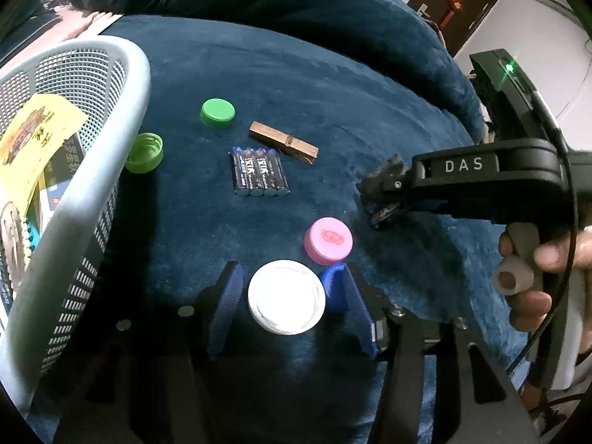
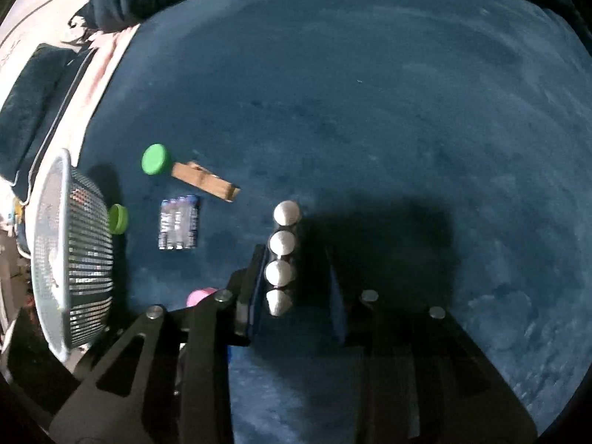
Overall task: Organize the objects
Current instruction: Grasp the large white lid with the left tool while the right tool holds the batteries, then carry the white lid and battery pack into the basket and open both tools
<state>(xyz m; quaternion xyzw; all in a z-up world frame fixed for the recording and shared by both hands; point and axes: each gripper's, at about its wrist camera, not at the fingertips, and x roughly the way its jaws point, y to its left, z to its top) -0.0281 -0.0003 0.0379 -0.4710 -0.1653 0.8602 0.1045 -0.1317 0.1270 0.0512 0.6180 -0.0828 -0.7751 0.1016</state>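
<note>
A white round lid sits between the blue pads of my left gripper, which is shut on its two sides just above the dark blue blanket. My right gripper comes in from the right and is shut on a dark pack of batteries. In the right wrist view that pack shows its silver ends in a row against the left finger of the right gripper. A pink cap lies just beyond the lid.
A grey mesh basket holding a yellow packet stands at the left. On the blanket lie a second battery pack, a wooden clothespin, a green cap and an open green cap. A person's hand grips the right handle.
</note>
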